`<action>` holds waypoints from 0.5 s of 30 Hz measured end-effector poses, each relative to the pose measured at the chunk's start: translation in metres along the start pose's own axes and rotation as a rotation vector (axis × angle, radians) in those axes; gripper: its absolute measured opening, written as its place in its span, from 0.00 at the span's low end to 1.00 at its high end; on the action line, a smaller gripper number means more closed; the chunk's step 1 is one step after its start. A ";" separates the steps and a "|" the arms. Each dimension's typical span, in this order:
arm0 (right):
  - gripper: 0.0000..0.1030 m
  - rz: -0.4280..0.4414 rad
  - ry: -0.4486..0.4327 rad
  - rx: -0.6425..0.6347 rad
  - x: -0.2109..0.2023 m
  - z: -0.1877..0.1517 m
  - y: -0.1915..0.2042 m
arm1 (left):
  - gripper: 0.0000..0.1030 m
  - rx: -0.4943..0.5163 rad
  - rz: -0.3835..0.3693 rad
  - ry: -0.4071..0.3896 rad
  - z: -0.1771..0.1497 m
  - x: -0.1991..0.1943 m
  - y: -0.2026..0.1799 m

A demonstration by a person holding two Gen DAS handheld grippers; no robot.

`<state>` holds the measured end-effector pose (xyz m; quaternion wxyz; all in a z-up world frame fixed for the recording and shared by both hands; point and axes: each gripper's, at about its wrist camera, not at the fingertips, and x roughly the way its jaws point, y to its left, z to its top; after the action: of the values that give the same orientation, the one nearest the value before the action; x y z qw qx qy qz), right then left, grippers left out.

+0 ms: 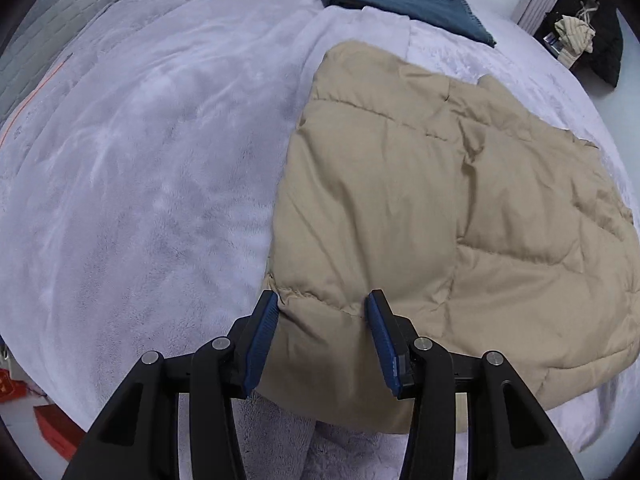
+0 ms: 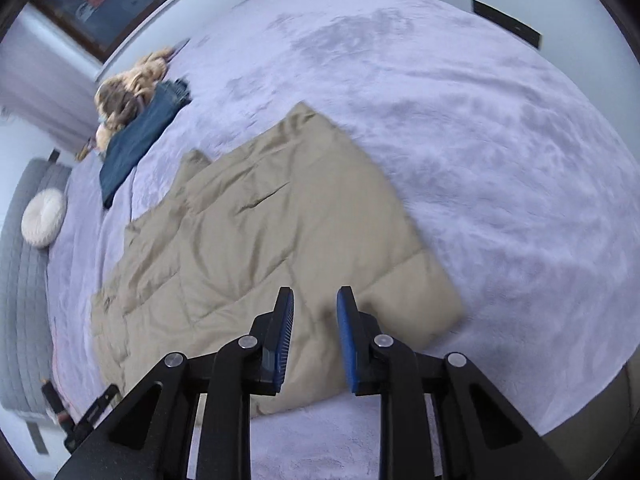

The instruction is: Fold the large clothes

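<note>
At the near edge of the bed (image 1: 140, 160), a corner of the tan puffer jacket (image 1: 420, 200) sits between the left gripper (image 1: 322, 300)'s parted fingers, probably lined up for a fold, though contact can't be told. The right gripper (image 2: 314, 300) is held above it, fingers apart, nothing gripped. Farther back, a folded navy garment (image 1: 400, 0) is parked.
</note>
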<state>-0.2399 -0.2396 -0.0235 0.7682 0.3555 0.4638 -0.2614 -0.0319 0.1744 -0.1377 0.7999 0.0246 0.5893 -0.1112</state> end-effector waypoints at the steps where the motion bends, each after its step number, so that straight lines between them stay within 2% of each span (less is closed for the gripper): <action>1: 0.24 -0.007 0.021 -0.038 0.009 -0.010 0.009 | 0.51 -0.010 -0.003 0.010 0.000 0.004 0.001; 2: 0.24 -0.020 0.050 -0.069 0.018 -0.014 0.016 | 0.55 -0.011 0.012 0.025 0.001 0.007 0.002; 3: 0.24 -0.027 0.091 -0.082 0.031 -0.018 0.019 | 0.68 -0.010 0.042 0.038 0.003 0.009 0.003; 4: 0.24 -0.034 0.123 -0.077 0.043 -0.020 0.020 | 0.71 -0.015 0.057 0.050 0.004 0.010 0.004; 6: 0.24 -0.059 0.176 -0.056 0.062 -0.021 0.016 | 0.71 -0.030 0.039 0.082 0.009 0.009 0.008; 8: 0.24 -0.060 0.208 -0.027 0.070 -0.019 0.011 | 0.71 -0.022 0.054 0.094 0.012 0.003 0.007; 11: 0.24 -0.056 0.233 -0.012 0.067 -0.010 0.012 | 0.71 -0.010 0.079 0.099 0.018 -0.009 0.002; 15: 0.25 -0.025 0.241 -0.013 0.059 0.003 0.022 | 0.71 -0.029 0.063 0.090 0.030 -0.024 -0.011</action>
<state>-0.1964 -0.2332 -0.0689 0.7057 0.3737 0.5590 -0.2233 -0.0126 0.1624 -0.1045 0.7759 0.0363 0.6252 -0.0762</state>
